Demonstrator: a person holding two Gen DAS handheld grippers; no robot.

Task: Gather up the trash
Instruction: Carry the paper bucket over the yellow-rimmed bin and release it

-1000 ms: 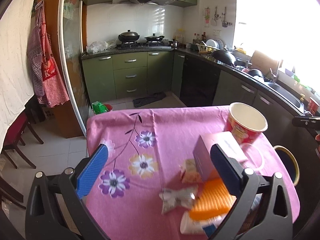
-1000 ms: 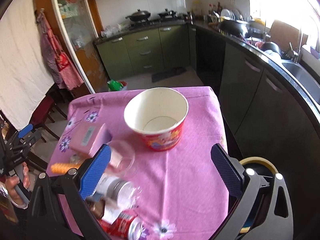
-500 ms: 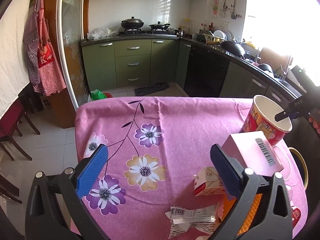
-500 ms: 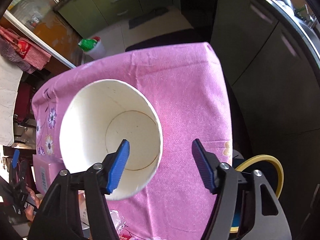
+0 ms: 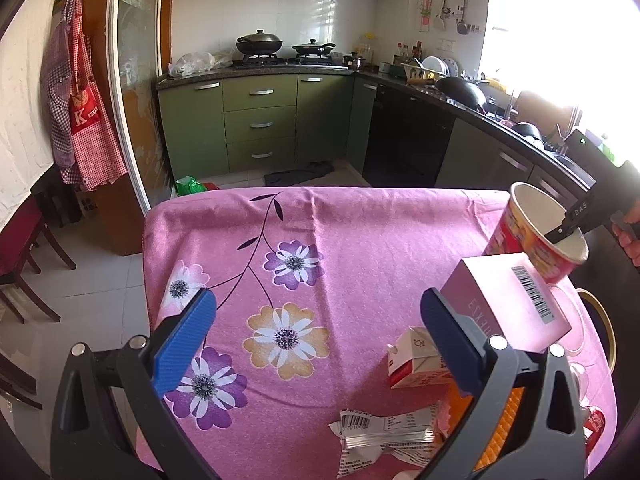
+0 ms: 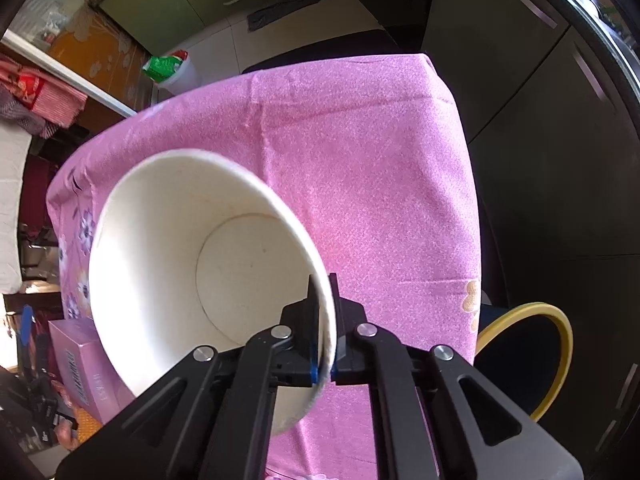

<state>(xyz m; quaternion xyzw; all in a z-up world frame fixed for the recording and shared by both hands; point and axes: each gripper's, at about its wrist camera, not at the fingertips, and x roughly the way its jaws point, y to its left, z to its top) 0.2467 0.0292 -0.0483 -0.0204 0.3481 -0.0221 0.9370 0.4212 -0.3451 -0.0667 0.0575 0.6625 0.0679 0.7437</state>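
A red paper cup (image 6: 180, 264) with a white inside stands tilted near the right edge of the pink tablecloth (image 6: 380, 152). My right gripper (image 6: 322, 292) points steeply down, its jaws closing tight on the cup's rim, with one pad inside and one outside. In the left wrist view the same cup (image 5: 532, 240) shows at the right with the right gripper (image 5: 566, 232) on its rim. My left gripper (image 5: 316, 308) hangs open over the cloth, holding nothing. Near its right finger lie a pink box (image 5: 504, 304), a small carton (image 5: 412, 360) and a crumpled wrapper (image 5: 380, 436).
A yellow-rimmed bin (image 6: 524, 352) stands on the floor just past the table's right edge. An orange ribbed item (image 5: 500, 420) and a red can (image 5: 596, 424) lie at the near right. Green cabinets (image 5: 260, 128) and dark counters line the far and right sides.
My right gripper dropped over the cup, turned downward and shut on its rim; the cup now leans. My left gripper sank a little early on, then held still.
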